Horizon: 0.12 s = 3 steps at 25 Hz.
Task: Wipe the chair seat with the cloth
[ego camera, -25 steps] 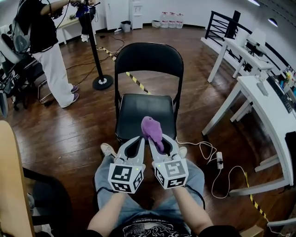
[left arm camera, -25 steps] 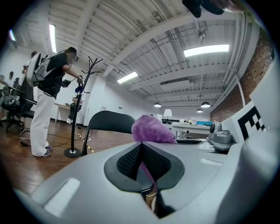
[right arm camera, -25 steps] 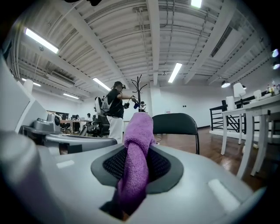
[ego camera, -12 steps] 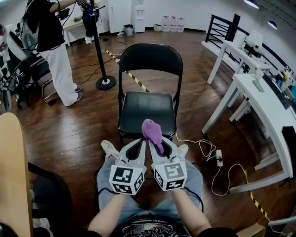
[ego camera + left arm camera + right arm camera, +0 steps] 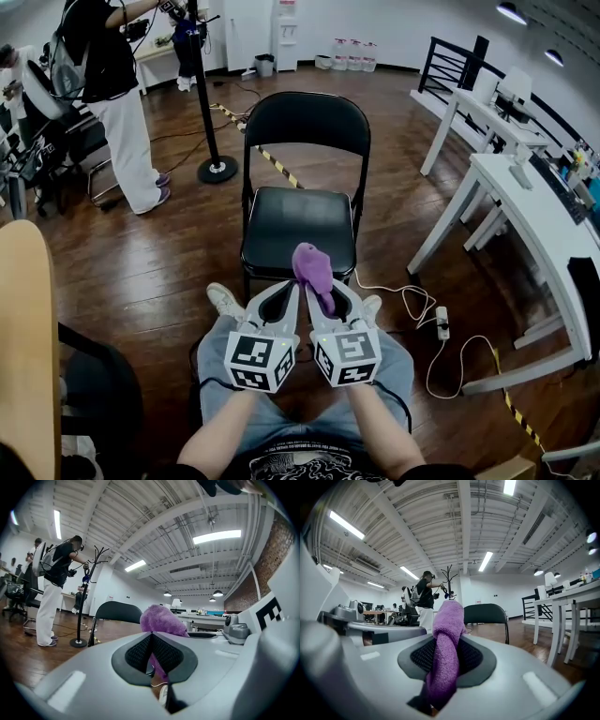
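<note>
We held two claws side by side, low in the middle of the head view, above our knees. The right claw (image 5: pixel 328 292) was clenched on the purple cloth (image 5: pixel 312 265). In the right gripper view the cloth ran up between the two black pads (image 5: pixel 471 658) and poked out past the tips as a soft lump. The left claw (image 5: pixel 284 292) was squeezed closed with nothing in it. In the left gripper view its pads (image 5: pixel 138 653) met in a thin line, and the cloth showed just behind them. The two claws were very close together.

In the head view the cloth lump sat at the front edge of the chair seat (image 5: pixel 298 217). We could not tell if it touched the seat. The black chair (image 5: pixel 307 122) stood on the brown wooden floor (image 5: pixel 169 262) in the middle of the frame. A person in white trousers (image 5: pixel 127 141) stood at the upper left, next to a tall black pole stand (image 5: pixel 217 172). White surfaces (image 5: pixel 548 225) ran along the right side.
</note>
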Tool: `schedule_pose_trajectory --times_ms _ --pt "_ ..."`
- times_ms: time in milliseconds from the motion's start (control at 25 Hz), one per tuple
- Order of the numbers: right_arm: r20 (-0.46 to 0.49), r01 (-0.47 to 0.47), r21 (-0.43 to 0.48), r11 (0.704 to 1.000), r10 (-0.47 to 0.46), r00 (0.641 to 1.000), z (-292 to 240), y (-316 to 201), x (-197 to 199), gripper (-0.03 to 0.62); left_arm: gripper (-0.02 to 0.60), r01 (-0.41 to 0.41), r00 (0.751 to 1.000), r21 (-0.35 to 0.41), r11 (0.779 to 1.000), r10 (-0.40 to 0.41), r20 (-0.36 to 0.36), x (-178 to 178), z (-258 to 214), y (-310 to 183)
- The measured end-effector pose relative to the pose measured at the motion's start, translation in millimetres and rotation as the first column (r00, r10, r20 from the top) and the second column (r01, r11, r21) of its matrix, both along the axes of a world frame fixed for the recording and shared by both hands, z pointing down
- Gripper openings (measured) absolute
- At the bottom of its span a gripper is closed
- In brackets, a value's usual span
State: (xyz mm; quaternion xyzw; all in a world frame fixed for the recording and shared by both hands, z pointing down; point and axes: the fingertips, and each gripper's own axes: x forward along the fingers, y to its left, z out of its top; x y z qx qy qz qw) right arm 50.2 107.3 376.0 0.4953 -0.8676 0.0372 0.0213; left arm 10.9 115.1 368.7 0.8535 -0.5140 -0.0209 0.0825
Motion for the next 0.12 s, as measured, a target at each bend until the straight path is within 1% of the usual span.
schedule_pose_trajectory --times_ms 120 --pt "-0.003 0.003 -0.003 1.0 -0.003 1.0 1.1 3.5 0.9 0.087 0.003 -0.004 1.0 -0.001 1.0 0.004 0.002 1.0 0.2 4.5"
